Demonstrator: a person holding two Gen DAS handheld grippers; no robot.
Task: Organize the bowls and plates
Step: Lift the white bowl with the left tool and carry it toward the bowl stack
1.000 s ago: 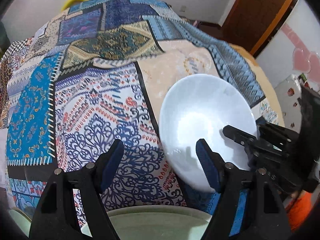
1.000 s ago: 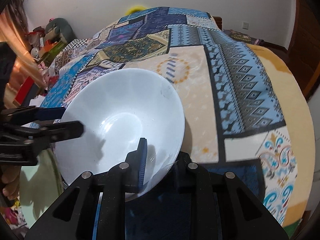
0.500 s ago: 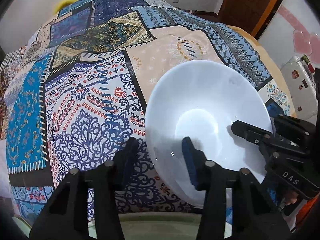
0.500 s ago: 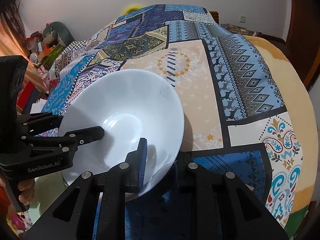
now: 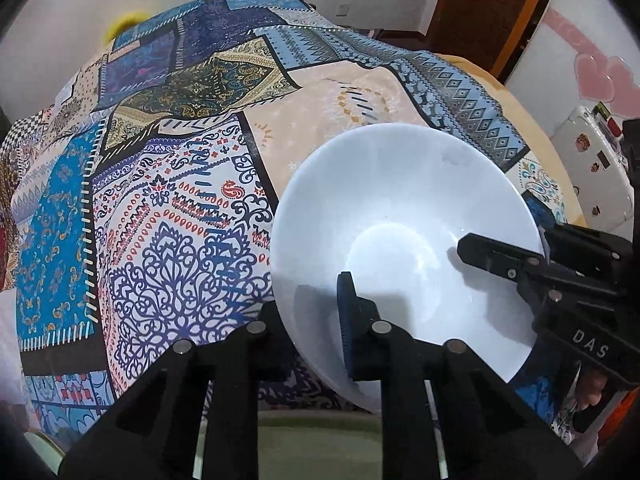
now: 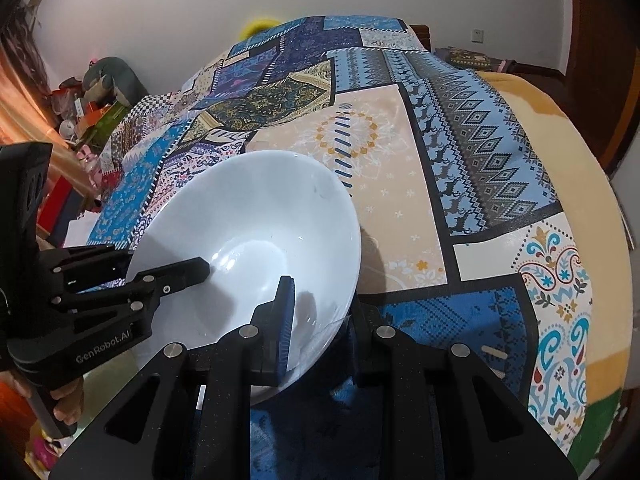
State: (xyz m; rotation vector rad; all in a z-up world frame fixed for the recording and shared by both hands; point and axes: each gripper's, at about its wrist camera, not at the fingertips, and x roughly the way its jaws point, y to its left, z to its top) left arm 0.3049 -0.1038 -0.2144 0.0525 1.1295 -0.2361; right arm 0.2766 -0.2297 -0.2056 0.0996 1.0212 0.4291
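A white bowl (image 5: 392, 208) hangs tilted over the patchwork tablecloth (image 5: 160, 208), gripped from two sides. My left gripper (image 5: 308, 296) is shut on its near rim, one blue pad inside the bowl and the other finger outside under the wall. My right gripper (image 6: 320, 300) is shut on the bowl (image 6: 256, 208) at the opposite rim in the same way. Each gripper shows in the other's view: the right gripper (image 5: 516, 240) at the right, the left gripper (image 6: 168, 260) at the left. A pale green plate (image 5: 320, 440) lies below the bowl at the table's near edge.
The patterned cloth (image 6: 460, 152) covers a round table that drops away at the right. A white sticker-covered box (image 5: 592, 168) stands beyond the right edge, with a brown door (image 5: 480, 12) behind. Cluttered shelves (image 6: 92, 96) are at far left. A hand (image 6: 64, 404) holds the left gripper.
The left gripper's jaws went from wide open to shut on the bowl's rim. The right gripper kept its grip on the bowl throughout.
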